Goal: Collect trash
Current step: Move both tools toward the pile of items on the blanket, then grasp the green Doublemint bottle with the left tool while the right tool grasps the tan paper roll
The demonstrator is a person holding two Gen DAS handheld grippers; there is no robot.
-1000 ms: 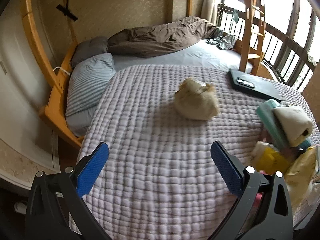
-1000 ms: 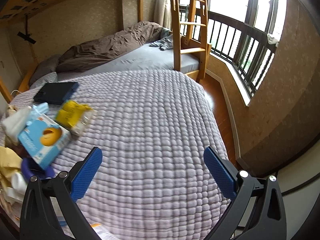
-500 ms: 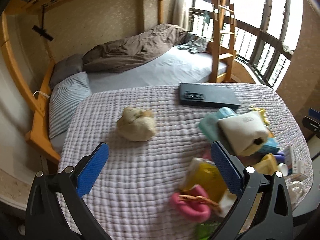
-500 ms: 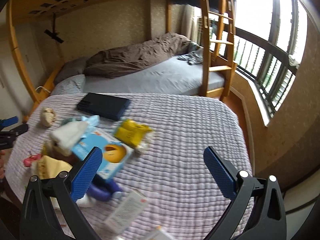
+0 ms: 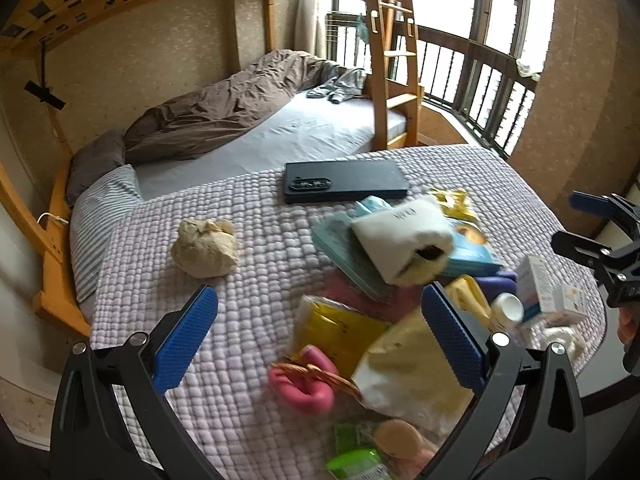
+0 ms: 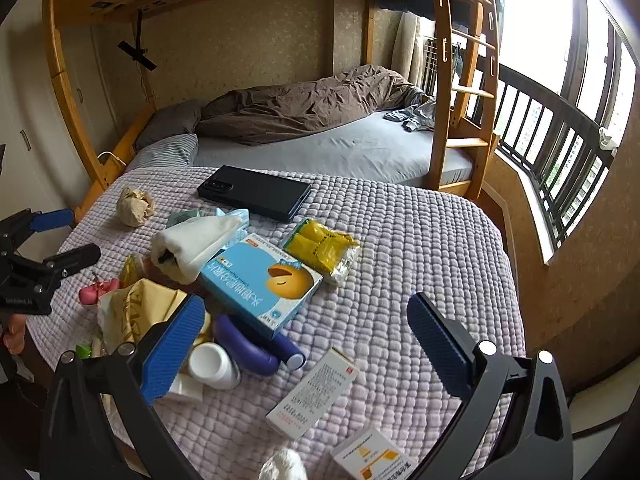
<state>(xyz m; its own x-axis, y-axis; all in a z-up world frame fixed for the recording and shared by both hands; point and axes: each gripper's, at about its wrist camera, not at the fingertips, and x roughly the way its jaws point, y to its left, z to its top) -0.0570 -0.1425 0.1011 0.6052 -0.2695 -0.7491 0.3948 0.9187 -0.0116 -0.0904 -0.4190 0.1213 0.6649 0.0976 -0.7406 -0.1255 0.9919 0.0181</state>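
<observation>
A pile of clutter lies on the lilac quilt: a crumpled beige paper ball apart at the left, a white tissue pack, a blue box, a yellow packet, a yellow paper bag, a white bottle, small white boxes. My left gripper is open above the near pile. My right gripper is open above the purple item and the boxes. Both are empty.
A black flat case lies at the quilt's far edge. A wooden bunk bed with a brown duvet and a ladder stands behind. A railed window is at the right. A pink toy lies near the front.
Both grippers have pulled back and swung toward the middle of the quilt, so the pile now shows in both views. Both stay open and empty.
</observation>
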